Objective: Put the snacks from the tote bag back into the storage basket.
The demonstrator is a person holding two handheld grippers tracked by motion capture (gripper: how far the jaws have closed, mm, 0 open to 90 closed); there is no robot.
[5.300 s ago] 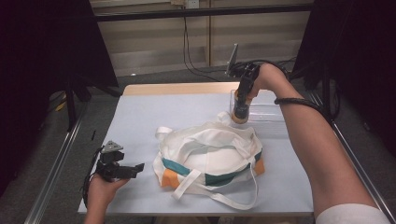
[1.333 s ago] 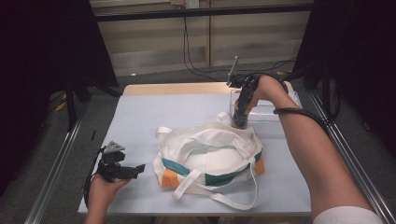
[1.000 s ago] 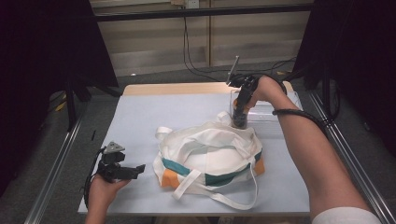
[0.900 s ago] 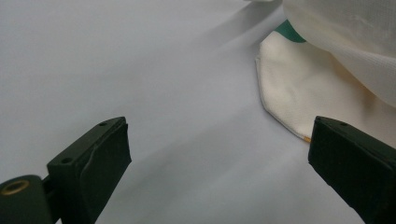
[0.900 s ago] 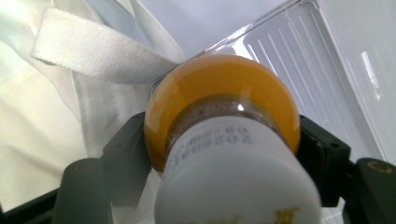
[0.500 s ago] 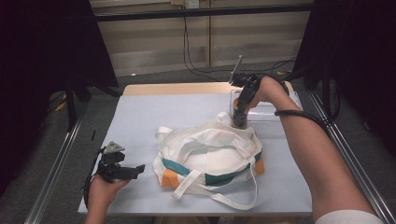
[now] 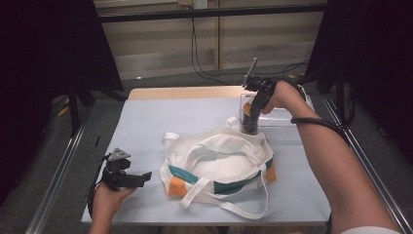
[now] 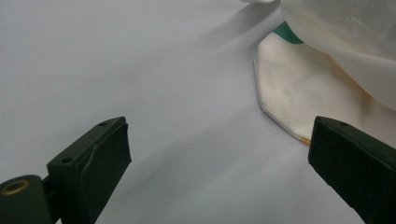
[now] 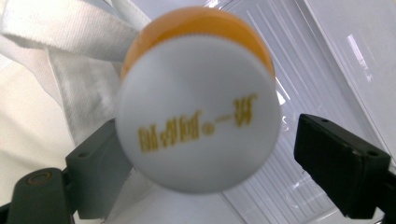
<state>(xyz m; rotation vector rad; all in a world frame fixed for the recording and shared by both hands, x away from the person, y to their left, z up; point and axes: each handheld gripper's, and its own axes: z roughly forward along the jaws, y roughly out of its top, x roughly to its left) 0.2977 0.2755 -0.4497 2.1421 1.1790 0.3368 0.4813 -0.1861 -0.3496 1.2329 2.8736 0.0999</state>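
A white canvas bag [image 7: 219, 163] with teal and orange panels lies in the middle of the table [image 7: 160, 117]. My right gripper [image 7: 251, 127] points down at the bag's far edge. In the right gripper view a bottle [image 9: 196, 107] with a white printed cap and an orange body stands between the jaws of my right gripper [image 9: 210, 140]. These jaws have just been opening; the right one stands apart from the cap. My left gripper [image 7: 146, 176] rests low at the table's front left, open with nothing in it [image 8: 219, 135], beside the bag's corner [image 8: 289, 93].
A clear plastic box [image 7: 280, 114] stands just behind the right gripper at the table's far right. The bag's long straps [image 7: 229, 207] trail toward the front edge. Metal rails [image 7: 53, 180] run along both sides of the table. Bare table lies left of the bag.
Since the oldest frame the right hand has sunk a little toward the bag's far edge. Over the last second it barely shifts. The left hand and the bag have not moved.
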